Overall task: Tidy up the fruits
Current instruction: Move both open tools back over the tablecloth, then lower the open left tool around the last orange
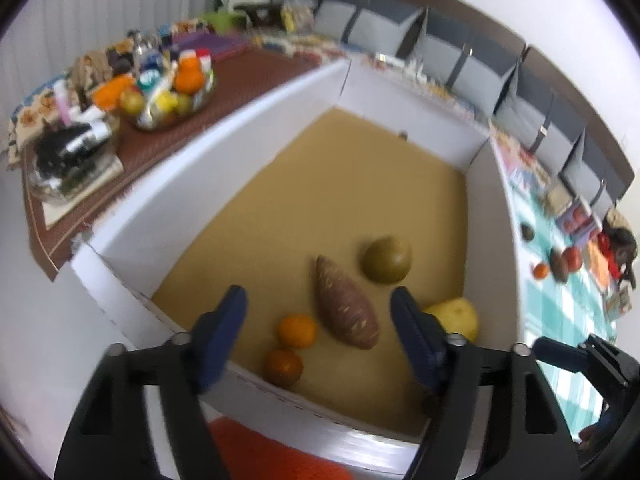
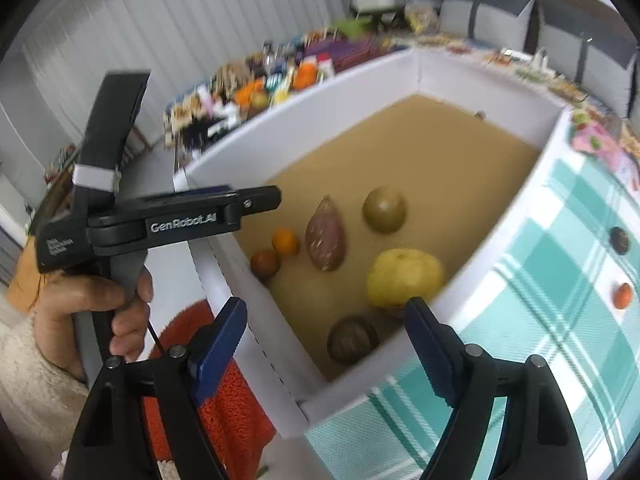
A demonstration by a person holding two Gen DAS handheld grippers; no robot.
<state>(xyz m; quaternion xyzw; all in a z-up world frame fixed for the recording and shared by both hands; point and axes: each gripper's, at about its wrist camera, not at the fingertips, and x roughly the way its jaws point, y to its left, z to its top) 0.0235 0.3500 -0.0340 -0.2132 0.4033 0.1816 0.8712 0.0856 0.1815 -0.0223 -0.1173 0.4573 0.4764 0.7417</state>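
Observation:
A white-walled box [image 1: 224, 184] with a brown floor holds a sweet potato [image 1: 346, 304], a round green-brown fruit [image 1: 387, 259], an orange [image 1: 297, 330], a dark red fruit [image 1: 283, 367] and a yellow fruit [image 1: 460, 314]. My left gripper [image 1: 318, 300] hovers open above the box's near wall, over the sweet potato, with nothing between its pads. My right gripper [image 2: 326, 312] is open too, above the box's near corner [image 2: 316, 400]; a brown round fruit [image 2: 352, 340] lies just below it, beside the yellow fruit [image 2: 404, 276]. A hand [image 2: 100, 308] holds the left gripper at the left of the right wrist view.
On the teal checked cloth [image 2: 560, 280] right of the box lie a dark fruit [image 2: 619, 240] and an orange-red one [image 2: 623, 295]. A glass bowl of mixed fruit [image 1: 172, 96] stands on a brown table at the left. An orange towel [image 2: 224, 400] lies beneath the box's near side.

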